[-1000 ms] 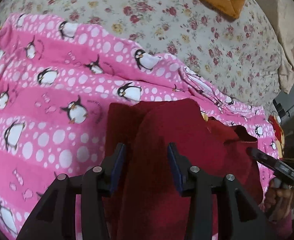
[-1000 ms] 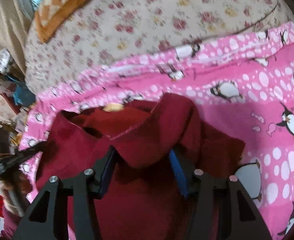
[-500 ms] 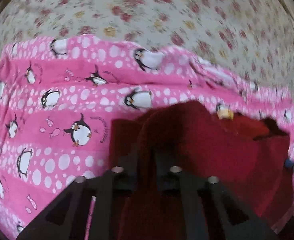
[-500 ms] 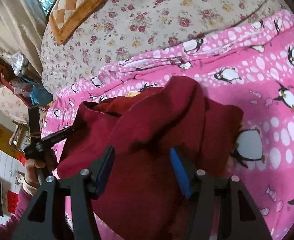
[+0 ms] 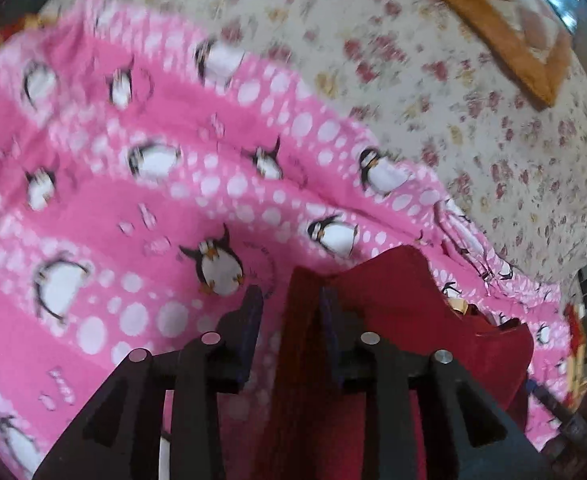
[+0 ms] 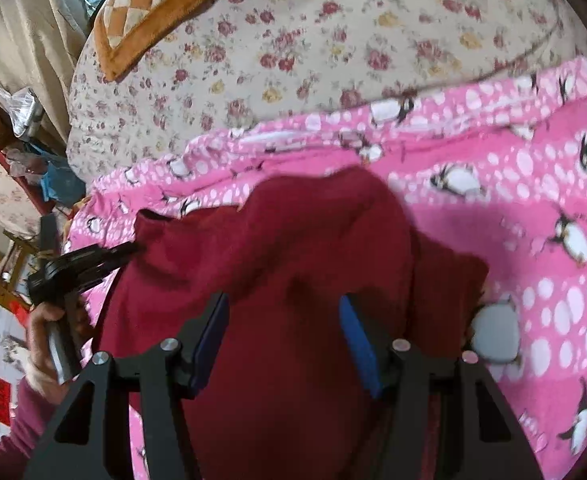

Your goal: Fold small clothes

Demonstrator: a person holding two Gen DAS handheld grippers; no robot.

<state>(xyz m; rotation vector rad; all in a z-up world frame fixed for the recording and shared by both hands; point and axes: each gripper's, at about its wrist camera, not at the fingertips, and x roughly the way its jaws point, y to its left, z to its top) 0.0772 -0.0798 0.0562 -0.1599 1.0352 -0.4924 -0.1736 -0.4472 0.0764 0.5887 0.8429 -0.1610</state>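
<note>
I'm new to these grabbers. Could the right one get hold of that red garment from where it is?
Probably yes. The right gripper hangs just over the red garment, its jaws apart with cloth bunched between them and nothing in the way.

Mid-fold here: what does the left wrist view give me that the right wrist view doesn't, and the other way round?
Left wrist only: the left gripper seen from behind, its jaws opening, with the red garment's edge between its fingers, and a small yellow patch at the garment's far fold.
Right wrist only: the right gripper, open over the garment's middle; the hand holding the other gripper at the garment's corner; clutter beside the bed.
Both: the garment, the pink penguin blanket, the floral sheet and the orange checked cushion.
</note>
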